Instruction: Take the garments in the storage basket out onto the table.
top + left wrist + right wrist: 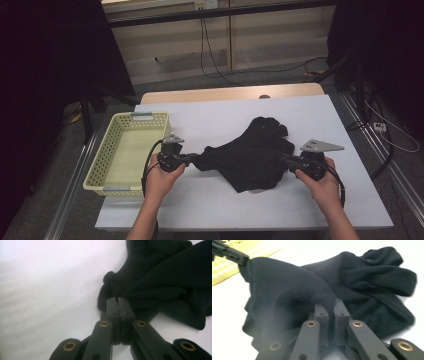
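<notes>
At my far left sits the yellow basket (111, 155), open side up on the white table (210, 205), just beside my left gripper (192, 159). That gripper's jaws are pinched tight on one edge of the black garment (252, 155), the cloth bunched right at the tips (117, 300). The garment lies crumpled mid-table between my hands, partly raised where I hold it. On the right, my right gripper (289, 160) is likewise clamped on a fold of the fabric (329, 302). To do this well, I judge I should keep both pinches firm, draw my hands apart evenly so the cloth spreads without slipping, and keep it low over the table.
</notes>
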A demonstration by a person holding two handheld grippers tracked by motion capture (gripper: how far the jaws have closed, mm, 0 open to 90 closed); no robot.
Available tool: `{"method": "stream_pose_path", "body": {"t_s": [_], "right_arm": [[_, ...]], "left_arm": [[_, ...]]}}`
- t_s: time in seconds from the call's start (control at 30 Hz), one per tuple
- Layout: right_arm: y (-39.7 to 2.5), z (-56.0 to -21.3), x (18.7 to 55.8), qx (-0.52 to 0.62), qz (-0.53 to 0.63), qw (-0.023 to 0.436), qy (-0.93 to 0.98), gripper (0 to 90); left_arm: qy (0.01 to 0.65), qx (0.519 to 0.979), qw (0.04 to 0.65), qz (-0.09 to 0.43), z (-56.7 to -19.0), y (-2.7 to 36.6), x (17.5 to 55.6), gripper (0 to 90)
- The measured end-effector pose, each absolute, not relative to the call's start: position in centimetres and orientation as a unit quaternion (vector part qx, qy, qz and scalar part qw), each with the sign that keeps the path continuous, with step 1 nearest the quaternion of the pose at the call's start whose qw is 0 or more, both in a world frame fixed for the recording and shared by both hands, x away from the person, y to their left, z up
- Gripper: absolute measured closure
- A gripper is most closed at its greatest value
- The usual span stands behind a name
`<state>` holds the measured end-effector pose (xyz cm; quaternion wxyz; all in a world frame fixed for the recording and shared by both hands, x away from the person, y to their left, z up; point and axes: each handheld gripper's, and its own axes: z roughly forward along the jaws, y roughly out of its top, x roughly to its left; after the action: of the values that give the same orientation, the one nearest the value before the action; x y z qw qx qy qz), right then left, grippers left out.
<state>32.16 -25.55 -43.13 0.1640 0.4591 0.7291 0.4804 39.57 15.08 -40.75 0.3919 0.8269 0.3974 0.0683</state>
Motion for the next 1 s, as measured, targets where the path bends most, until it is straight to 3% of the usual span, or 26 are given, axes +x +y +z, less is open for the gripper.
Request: {"method": "stream_pose_path", "body": {"t_s": [0.23, 0.33, 0.4, 0.47, 0.53, 0.7, 0.8, 1.0], "right_arm": [[-25.4, -43.9, 32.5, 0.465, 0.481, 0.154, 0.727, 83.7], [-24.6, -44.2, 32.6, 0.461, 0.466, 0.158, 0.739, 81.6], [-24.3, -44.5, 32.8, 0.46, 0.458, 0.157, 0.744, 81.1], [-24.1, -44.6, 32.9, 0.462, 0.456, 0.156, 0.745, 80.3], [-24.0, -44.7, 33.0, 0.465, 0.454, 0.155, 0.744, 78.8], [-23.3, -45.0, 33.1, 0.459, 0.447, 0.156, 0.752, 75.1], [-23.1, -45.0, 33.2, 0.454, 0.445, 0.166, 0.754, 71.7], [-23.2, -45.0, 33.2, 0.453, 0.443, 0.17, 0.754, 70.0]], "left_arm": [[0.374, 0.839, 0.391, 0.06, -41.1, 13.8, 39.3, 88.7], [0.357, 0.842, 0.398, 0.066, -41.3, 13.0, 38.9, 74.2], [0.337, 0.844, 0.411, 0.067, -41.1, 12.3, 38.6, 58.5], [0.314, 0.849, 0.42, 0.061, -40.8, 11.6, 38.2, 55.0], [0.303, 0.849, 0.429, 0.065, -40.4, 11.0, 37.7, 45.4], [0.266, 0.858, 0.437, 0.045, -40.5, 8.7, 36.7, 43.0], [0.23, 0.872, 0.432, 0.024, -40.7, 7.0, 35.9, 51.6], [0.217, 0.89, 0.401, 0.034, -44.1, 4.4, 35.7, 42.7]]}}
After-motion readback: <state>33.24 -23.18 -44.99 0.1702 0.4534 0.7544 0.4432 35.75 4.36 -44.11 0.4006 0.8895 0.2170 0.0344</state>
